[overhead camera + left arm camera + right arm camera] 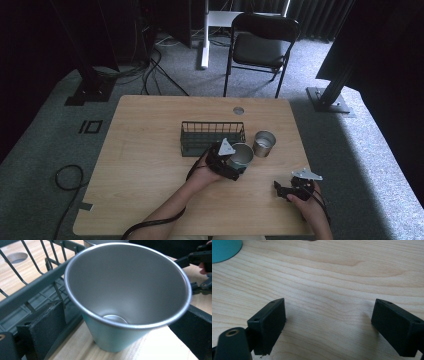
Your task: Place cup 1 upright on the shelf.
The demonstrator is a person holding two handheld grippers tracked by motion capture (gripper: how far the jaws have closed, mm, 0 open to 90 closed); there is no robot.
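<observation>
Tapered metal cup (125,290) sits between left claw's (120,340) pads.

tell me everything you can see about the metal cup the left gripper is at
The metal cup is a tapered tumbler, matte silver inside, teal-tinted outside, with a rolled rim and a small flat bottom. It is empty and stands on the wooden table beside the dark wire basket, with a second steel cup close by. The left gripper has a jaw on each side of it; contact cannot be told.

Black tools (231,167), grey top plates.
</observation>
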